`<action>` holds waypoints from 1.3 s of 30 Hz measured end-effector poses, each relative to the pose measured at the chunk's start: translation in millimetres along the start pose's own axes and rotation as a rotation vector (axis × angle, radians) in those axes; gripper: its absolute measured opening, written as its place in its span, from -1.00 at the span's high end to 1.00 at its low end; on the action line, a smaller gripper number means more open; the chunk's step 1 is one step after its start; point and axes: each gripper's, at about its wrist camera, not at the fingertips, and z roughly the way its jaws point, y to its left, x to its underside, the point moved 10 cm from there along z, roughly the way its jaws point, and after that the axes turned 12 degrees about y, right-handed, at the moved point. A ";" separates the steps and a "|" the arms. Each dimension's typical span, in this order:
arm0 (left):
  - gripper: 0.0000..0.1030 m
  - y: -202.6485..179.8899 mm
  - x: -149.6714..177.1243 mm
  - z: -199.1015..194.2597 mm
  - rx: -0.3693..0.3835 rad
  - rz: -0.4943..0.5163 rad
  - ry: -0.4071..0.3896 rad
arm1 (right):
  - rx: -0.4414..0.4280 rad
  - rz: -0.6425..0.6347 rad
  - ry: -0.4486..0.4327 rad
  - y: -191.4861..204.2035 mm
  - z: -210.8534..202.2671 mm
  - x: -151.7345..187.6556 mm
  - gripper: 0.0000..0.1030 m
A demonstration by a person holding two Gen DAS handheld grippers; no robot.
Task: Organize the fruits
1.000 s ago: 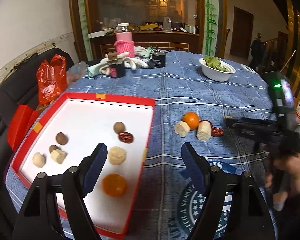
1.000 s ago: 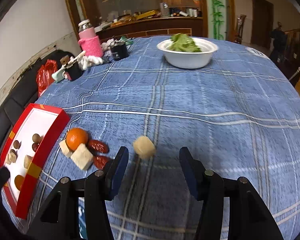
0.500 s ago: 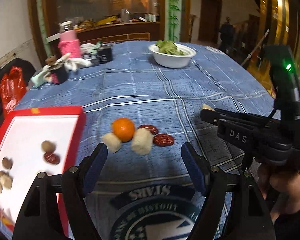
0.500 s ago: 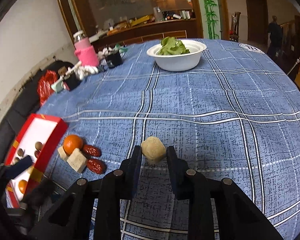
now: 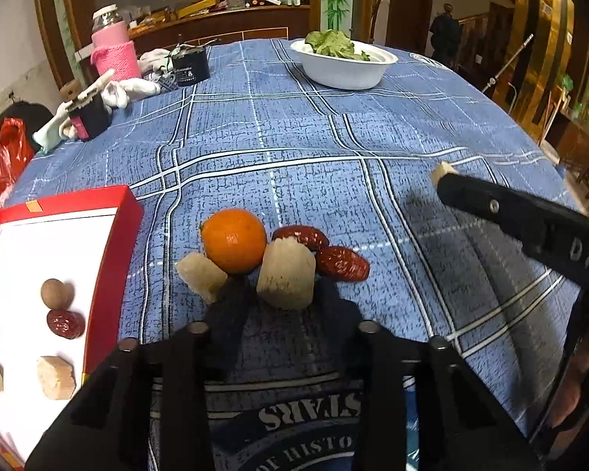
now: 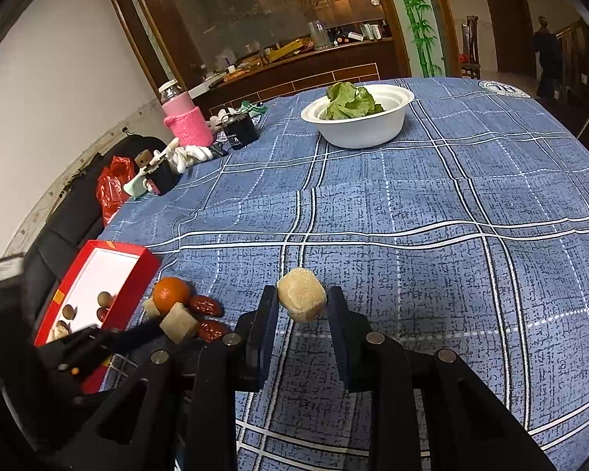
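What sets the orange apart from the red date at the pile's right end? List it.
The orange is round and bright; the red date is oval and dark red. The orange is bigger and taller; the red date lies low. Both sit on the blue cloth, outside the red tray.

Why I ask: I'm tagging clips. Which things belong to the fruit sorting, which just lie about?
Job: red tray; orange; red dates; small pale chunk; big pale chunk, left gripper jaws closing around it; round pale chunk in right gripper.
Lying about: bowl of greens; pink bottle; gloves.
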 end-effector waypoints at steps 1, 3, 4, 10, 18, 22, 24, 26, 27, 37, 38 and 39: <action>0.53 -1.3 -0.5 0.0 -0.010 0.005 0.001 | -0.001 -0.002 0.000 0.6 0.0 0.3 0.48; 0.54 -3.4 0.4 -1.4 -0.029 0.009 -0.006 | -0.005 -0.008 0.001 2.7 0.6 0.7 0.48; 0.54 -4.2 1.9 -2.8 -0.031 0.008 -0.008 | -0.005 -0.009 0.000 3.0 0.5 0.6 0.48; 0.54 0.1 15.3 -20.7 0.003 -0.035 -0.030 | 0.003 -0.006 -0.002 0.7 0.6 0.6 0.48; 0.53 5.4 39.1 -39.5 0.022 -0.080 -0.047 | 0.063 -0.023 -0.018 3.6 -6.5 1.8 0.48; 0.53 10.3 47.1 -47.4 0.037 -0.098 -0.061 | 0.086 -0.047 -0.026 10.5 -19.1 13.7 0.48; 0.53 12.2 50.7 -50.1 0.041 -0.107 -0.068 | 0.095 -0.054 -0.032 11.6 -27.7 23.4 0.48; 0.53 12.0 54.0 -51.1 0.053 -0.112 -0.069 | 0.100 -0.055 -0.039 11.4 -36.2 31.1 0.48; 0.53 11.4 55.4 -51.7 0.057 -0.113 -0.070 | 0.103 -0.057 -0.044 11.5 -41.4 34.8 0.49; 0.53 10.1 61.4 -73.5 0.096 -0.114 -0.118 | 0.110 -0.102 -0.067 29.7 -69.6 57.9 0.49; 0.53 10.3 62.2 -74.9 0.099 -0.114 -0.119 | 0.109 -0.104 -0.066 30.6 -69.4 59.0 0.49; 0.53 11.3 63.2 -76.9 0.100 -0.117 -0.124 | 0.108 -0.103 -0.064 31.6 -68.5 60.6 0.49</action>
